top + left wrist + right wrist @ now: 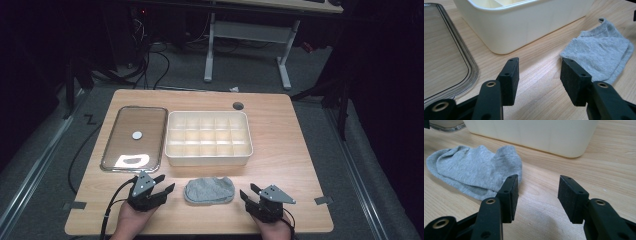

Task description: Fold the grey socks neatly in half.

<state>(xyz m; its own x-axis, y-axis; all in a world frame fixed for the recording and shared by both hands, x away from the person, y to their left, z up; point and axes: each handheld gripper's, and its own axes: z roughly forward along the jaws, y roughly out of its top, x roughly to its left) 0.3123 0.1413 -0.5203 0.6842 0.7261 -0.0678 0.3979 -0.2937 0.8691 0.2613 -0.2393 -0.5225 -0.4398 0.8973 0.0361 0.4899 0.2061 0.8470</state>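
We work from the near edge of the table [295,150], a gripper in each hand, with a grey sock [209,190] lying flat between them. The left gripper [164,186] sits at the sock's nine o'clock, jaws spread wide with nothing between the pads; in the left gripper view [539,75] bare wood fills the gap and the sock [599,52] lies at two o'clock, its near corner just behind the right-hand pad. The right gripper [248,192] sits at the sock's three o'clock, jaws equally wide and empty; in the right gripper view [537,195] the sock [476,172] lies at ten o'clock, its edge running behind the left-hand pad, though we cannot tell whether it touches. At the sock's twelve o'clock stands a white bin [209,159] divided into small compartments, with a strip of open wood between its near wall and the sock. A clear lid [156,135] lies flat at the bin's nine o'clock, just beside it, its near edge close to the left gripper. The widest open room lies at the bin's three o'clock, where bare wood runs to the table's right edge. Tape tabs [74,205] mark both near corners. A round hole [238,105] sits by the far edge.
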